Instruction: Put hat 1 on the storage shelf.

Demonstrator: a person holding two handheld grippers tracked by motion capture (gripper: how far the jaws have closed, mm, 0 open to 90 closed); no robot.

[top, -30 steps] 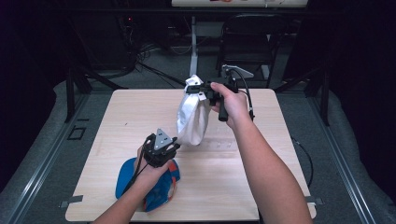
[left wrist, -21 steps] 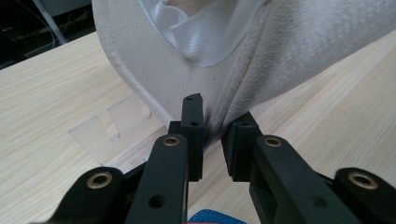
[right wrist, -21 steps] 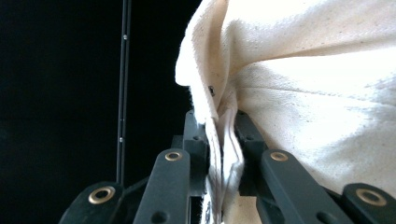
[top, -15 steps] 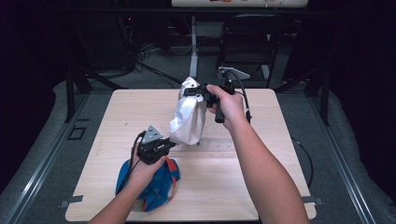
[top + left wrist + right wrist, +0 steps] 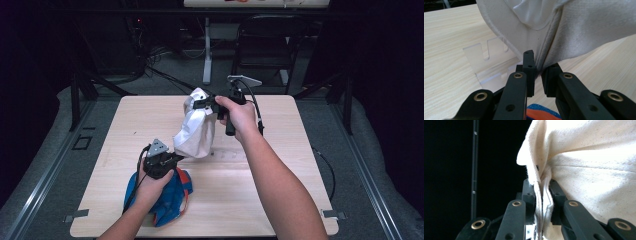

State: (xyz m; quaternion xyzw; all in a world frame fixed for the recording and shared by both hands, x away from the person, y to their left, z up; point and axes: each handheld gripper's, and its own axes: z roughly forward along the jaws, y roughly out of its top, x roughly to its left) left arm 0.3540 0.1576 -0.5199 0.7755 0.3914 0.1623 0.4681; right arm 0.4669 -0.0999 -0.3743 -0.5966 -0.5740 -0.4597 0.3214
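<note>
Holding a white cloth bag (image 5: 196,131) up over the far middle of the table (image 5: 280,165), the right gripper (image 5: 204,103) is clamped tight on its top edge; in the right gripper view the hem is squeezed flat between the pads (image 5: 530,195). The left gripper (image 5: 176,158) sits nearer and to the left, just at the bag's bottom corner. Its jaws have just been closing, and in the left gripper view the seam of the cloth bag (image 5: 579,30) runs down into the gap between the pads (image 5: 529,67), but there's a sliver of daylight on one side, so I'd call it nearly pinched, not firmly gripped.

What could go sideways, as far as I can judge:
- The left one only has the very tip of the seam. Pull to stretch the bag and it probably slips right out.
- A clear acrylic stand (image 5: 489,61) lies on the wood right behind the bag's lower edge. Swing the fabric and it could snag or drag it.
- A blue and orange cloth (image 5: 170,197) sits under the left hand (image 5: 150,185) at the near left; a dip could catch it too.
- If the right grip lets go of the thin hem, the whole bag drops.
</note>
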